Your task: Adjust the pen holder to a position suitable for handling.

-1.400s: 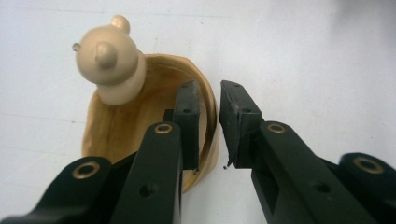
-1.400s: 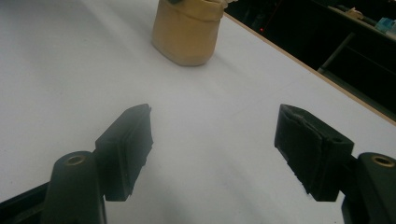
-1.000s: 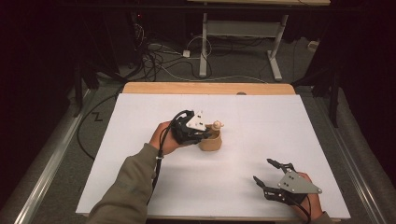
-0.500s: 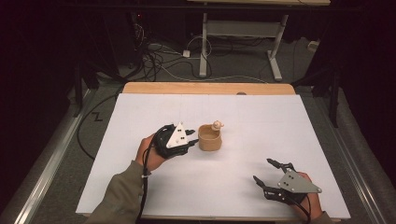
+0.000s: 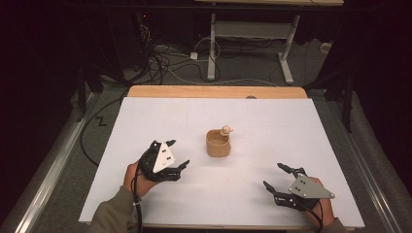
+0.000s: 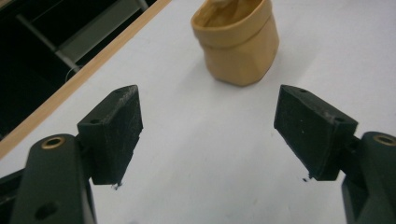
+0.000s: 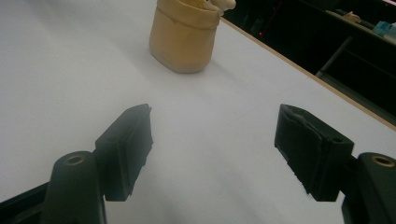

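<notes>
A small tan cup (image 5: 218,144) stands upright near the middle of the white table top (image 5: 272,121), with a pale little figure (image 5: 226,130) at its far rim. My left gripper (image 5: 179,154) rests at the near left, open and empty, a hand's width left of the cup. In the left gripper view the cup (image 6: 239,43) stands ahead, beyond the spread jaws of the left gripper (image 6: 208,133). My right gripper (image 5: 273,175) lies at the near right, open and empty. The right gripper view shows the cup (image 7: 185,41) far ahead of the right gripper (image 7: 212,140).
A wooden strip (image 5: 214,91) borders the table's far edge. Beyond it, cables (image 5: 167,60) lie on the floor by a white desk frame (image 5: 248,30). Metal rails (image 5: 53,160) run along both sides of the table.
My left gripper has pulled back from the cup toward the near left, leaving the cup standing alone. The right gripper has not moved.
</notes>
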The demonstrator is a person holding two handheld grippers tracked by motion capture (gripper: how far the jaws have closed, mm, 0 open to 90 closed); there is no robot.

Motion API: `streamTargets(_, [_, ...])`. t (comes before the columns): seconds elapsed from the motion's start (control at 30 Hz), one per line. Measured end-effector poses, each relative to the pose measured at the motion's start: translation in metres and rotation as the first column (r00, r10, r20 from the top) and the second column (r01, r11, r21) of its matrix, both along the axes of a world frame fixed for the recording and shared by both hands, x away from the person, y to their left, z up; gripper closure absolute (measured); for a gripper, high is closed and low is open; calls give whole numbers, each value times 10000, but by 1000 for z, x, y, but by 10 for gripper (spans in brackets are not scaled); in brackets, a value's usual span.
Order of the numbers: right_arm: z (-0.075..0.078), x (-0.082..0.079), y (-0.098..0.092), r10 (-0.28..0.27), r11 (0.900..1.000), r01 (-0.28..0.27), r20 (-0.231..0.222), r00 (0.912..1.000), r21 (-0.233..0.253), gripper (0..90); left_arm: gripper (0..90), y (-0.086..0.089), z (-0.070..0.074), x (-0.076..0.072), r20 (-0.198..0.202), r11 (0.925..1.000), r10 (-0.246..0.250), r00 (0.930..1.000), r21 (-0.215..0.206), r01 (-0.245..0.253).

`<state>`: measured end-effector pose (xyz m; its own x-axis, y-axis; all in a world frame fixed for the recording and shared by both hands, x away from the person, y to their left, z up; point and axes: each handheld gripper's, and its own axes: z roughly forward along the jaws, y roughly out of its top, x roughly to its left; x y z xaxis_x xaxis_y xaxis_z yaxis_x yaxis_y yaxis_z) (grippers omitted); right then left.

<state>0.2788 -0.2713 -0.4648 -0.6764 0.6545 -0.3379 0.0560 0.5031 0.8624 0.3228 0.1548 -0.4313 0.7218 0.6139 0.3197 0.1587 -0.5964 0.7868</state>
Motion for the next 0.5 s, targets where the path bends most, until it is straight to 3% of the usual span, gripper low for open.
streamTargets(0.17, [0, 2, 1, 25, 10000, -25, 0, 10000, 3, 277, 227, 19, -11, -11, -193, 9973, 710, 9973, -158, -713])
streamTargets(0.33, [1, 6, 6, 223, 9997, -223, 7, 9998, 18, 277, 227, 37, -23, -23, -430, 9941, 1061, 9934, -170, -1069])
streamTargets(0.5, [1, 10, 9, 356, 9994, -356, 26, 9994, 27, 277, 184, 58, -32, -34, -826, 9851, 1625, 9833, -440, -1665])
